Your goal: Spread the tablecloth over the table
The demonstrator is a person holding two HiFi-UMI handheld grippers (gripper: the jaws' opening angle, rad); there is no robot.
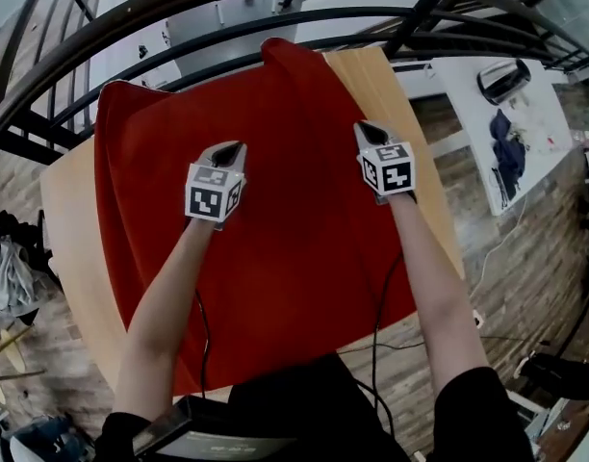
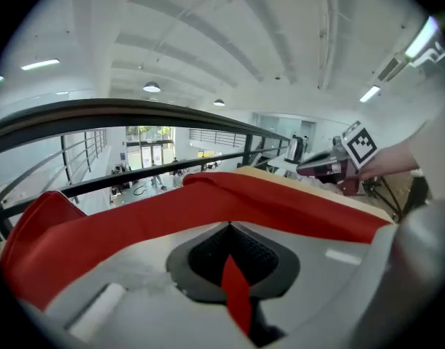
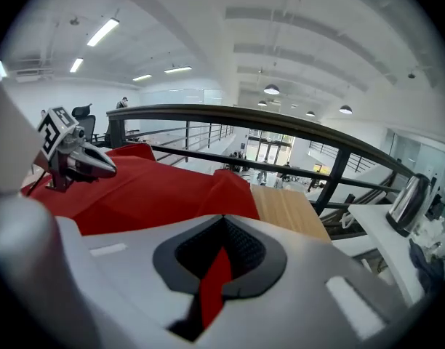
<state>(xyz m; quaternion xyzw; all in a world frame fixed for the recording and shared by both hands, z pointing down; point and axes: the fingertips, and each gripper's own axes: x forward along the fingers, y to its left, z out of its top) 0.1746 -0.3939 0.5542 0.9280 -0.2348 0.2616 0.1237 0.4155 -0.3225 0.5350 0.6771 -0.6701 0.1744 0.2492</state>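
A red tablecloth (image 1: 294,248) lies over most of a light wooden table (image 1: 68,210), its far edge lifted into two humps by the railing. My left gripper (image 1: 232,148) is over the cloth's left middle, and my right gripper (image 1: 366,129) is near its right edge. In the left gripper view the jaws (image 2: 233,271) are shut on a pinched strip of the red cloth (image 2: 208,209). The right gripper view shows the same: jaws (image 3: 217,266) shut on a fold of cloth (image 3: 150,191), bare table (image 3: 288,209) beyond. Each gripper sees the other (image 2: 331,167) (image 3: 81,158).
A dark metal railing (image 1: 275,17) curves right behind the table's far edge, with an open drop beyond. At the right stands a white table (image 1: 487,123) bearing a steel kettle (image 1: 503,80) and a blue cloth (image 1: 509,147). Cables hang from both arms.
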